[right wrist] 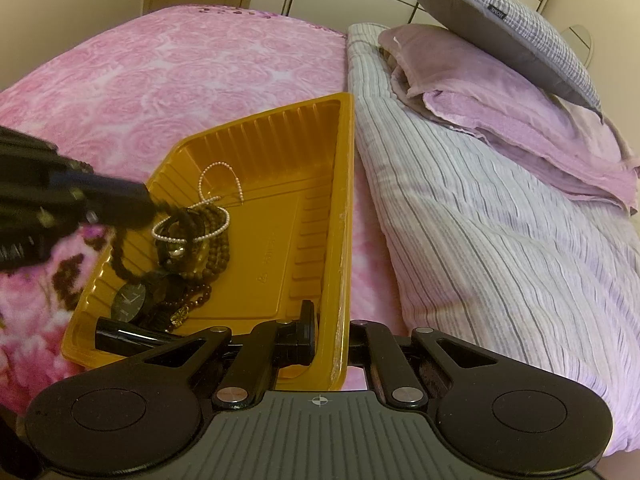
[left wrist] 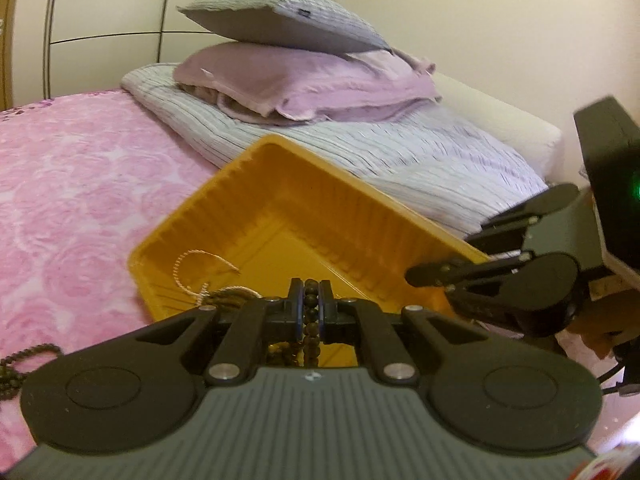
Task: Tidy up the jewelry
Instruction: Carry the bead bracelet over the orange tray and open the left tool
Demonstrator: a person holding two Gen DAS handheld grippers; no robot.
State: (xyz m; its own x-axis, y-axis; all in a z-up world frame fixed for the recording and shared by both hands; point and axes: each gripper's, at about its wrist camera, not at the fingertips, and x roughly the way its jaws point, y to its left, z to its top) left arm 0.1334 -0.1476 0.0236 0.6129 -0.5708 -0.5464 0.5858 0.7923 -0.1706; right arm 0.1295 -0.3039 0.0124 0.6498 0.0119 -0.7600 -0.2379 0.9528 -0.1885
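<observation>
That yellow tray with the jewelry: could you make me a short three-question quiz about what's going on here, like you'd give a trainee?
1. True or false: the right gripper has its jaws clamped on the rim of the yellow tray.
2. What does the left gripper hold between its jaws?
A. a white pearl chain
B. a dark bead strand
C. a watch
3. Fill in: the tray sits on a ____ bedspread with a rose pattern.

Key:
1. True; one jaw is inside the tray wall, the other outside.
2. B; the dark bead strand hangs down from the shut jaws, while the pearl chain and watch lie in the tray.
3. pink
</observation>
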